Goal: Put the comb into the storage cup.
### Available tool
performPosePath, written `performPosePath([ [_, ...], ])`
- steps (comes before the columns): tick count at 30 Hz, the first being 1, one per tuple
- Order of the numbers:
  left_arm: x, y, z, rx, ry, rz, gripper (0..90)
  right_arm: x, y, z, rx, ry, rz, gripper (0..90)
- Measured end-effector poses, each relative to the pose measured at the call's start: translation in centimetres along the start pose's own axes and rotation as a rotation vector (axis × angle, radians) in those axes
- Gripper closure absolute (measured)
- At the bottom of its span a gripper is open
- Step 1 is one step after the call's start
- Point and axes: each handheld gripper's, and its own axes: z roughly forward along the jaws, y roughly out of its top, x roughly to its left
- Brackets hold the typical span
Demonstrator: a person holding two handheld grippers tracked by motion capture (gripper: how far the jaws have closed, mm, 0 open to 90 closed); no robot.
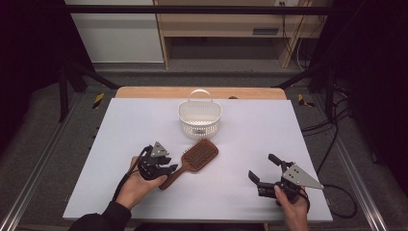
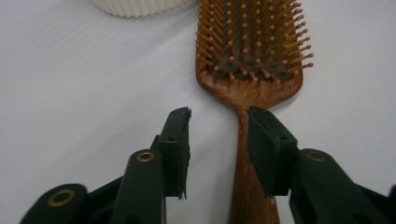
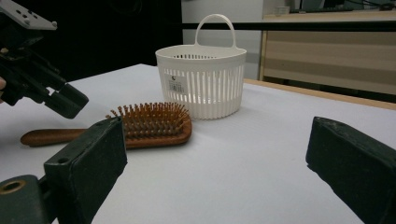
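From the high view, a wooden paddle hairbrush (image 1: 192, 160) lies bristles-up on the white table (image 1: 120, 134), its head just before a white slotted basket (image 1: 199, 118); the left gripper (image 1: 166, 169) hovers over its handle, and the right gripper (image 1: 262, 169) rests well apart, jaws spread wide. The left gripper view shows parted jaws, one on bare table, the other above the reddish-brown handle, not clamping it. The right gripper view shows orange-tipped pins and a small basket label (image 3: 176, 84), too small to read.
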Motion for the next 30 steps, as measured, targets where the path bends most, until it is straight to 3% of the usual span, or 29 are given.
performPosePath([
  [1,-0.1,0.1,0.0,-0.003,-0.001,-0.001,49.6,0.0,0.0,0.0,-0.001,0.000,-0.003,5.5],
  [5,-0.7,0.5,0.0,0.000,0.001,0.006,40.5,0.0,0.0,0.0,0.001,0.000,-0.001,5.5],
  [10,-1.2,1.0,0.4,0.019,-0.002,-0.010,14.8,0.0,0.0,0.0,0.000,0.000,0.001,5.5],
  [13,-1.4,1.2,0.8,0.037,-0.006,0.001,5.0,0.0,0.0,0.0,0.002,0.001,0.000,5.4],
  [22,-1.8,1.5,2.2,0.114,-0.013,0.035,4.5,-0.1,-0.1,0.1,0.006,0.002,-0.001,5.4],
  [30,-1.9,1.9,3.1,0.168,-0.015,0.042,5.4,-0.1,0.0,0.0,0.005,0.002,-0.002,5.4],
])
